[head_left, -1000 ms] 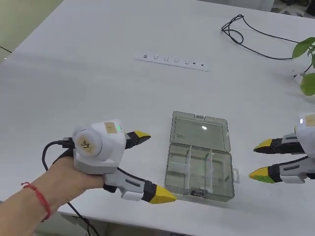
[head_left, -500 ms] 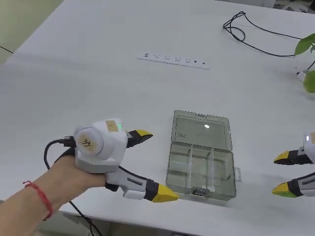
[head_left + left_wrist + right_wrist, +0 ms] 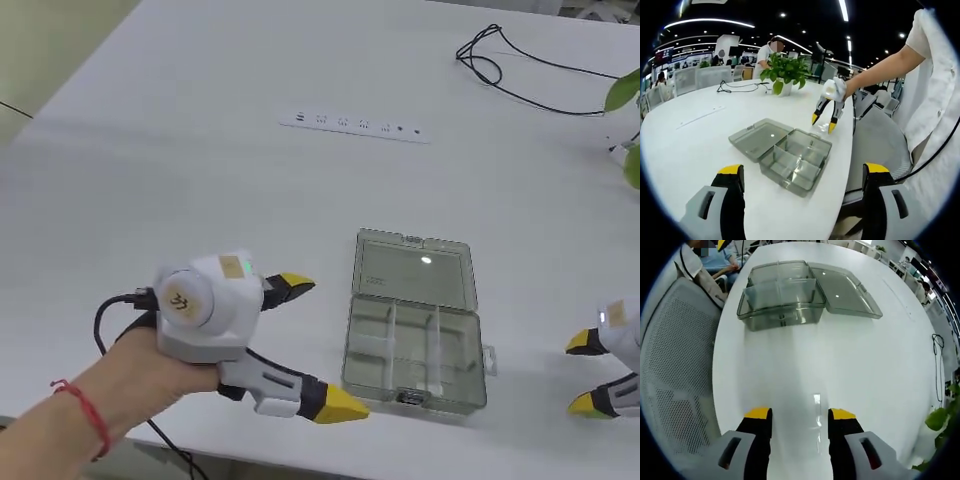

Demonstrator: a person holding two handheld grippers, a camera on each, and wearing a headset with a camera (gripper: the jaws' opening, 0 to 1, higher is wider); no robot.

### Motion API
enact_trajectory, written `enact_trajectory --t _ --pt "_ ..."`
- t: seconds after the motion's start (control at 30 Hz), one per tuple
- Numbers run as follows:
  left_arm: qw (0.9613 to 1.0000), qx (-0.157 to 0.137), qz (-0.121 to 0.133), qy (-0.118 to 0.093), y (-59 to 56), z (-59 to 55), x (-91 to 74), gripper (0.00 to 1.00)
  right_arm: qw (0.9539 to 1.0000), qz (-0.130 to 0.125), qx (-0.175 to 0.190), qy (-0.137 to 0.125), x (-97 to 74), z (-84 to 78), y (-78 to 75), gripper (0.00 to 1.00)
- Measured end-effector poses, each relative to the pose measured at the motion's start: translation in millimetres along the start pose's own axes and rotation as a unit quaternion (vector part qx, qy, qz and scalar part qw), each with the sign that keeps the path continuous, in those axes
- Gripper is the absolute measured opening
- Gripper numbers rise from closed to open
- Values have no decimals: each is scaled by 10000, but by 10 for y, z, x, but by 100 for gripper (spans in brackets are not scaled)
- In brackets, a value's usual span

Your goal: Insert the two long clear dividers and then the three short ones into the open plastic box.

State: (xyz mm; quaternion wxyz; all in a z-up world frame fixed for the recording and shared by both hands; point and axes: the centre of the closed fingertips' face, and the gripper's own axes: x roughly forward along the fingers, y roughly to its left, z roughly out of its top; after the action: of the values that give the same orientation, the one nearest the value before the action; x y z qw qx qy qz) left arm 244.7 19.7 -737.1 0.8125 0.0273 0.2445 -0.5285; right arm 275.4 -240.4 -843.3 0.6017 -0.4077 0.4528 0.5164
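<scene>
Head view: the plastic box [image 3: 445, 393] sits near the front edge of the white table [image 3: 200, 150], with its lid [image 3: 413, 265] folded back flat on the far side. Clear dividers [image 3: 434, 345] stand inside the box; their number cannot be told. The left gripper [image 3: 325, 345] hovers just left of the box, jaws spread wide, gripping nothing. The right gripper [image 3: 582, 374] hangs well to the right, jaws apart, empty. A power strip [image 3: 355, 125] lies farther back.
</scene>
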Motion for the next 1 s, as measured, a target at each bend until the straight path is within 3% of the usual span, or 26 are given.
enact_trajectory --t 0.2,0.67,1.0 --pt "10000 -4 3 -2 7 5 -3 100 9999 13 -69 132 20 -40 -13 43" --pt "10000 2 -23 -16 15 14 7 100 9999 59 -53 142 -1 -12 16 34" --pt "10000 14 1 -24 10 9 -12 100 9999 14 -60 156 3 -13 14 33"
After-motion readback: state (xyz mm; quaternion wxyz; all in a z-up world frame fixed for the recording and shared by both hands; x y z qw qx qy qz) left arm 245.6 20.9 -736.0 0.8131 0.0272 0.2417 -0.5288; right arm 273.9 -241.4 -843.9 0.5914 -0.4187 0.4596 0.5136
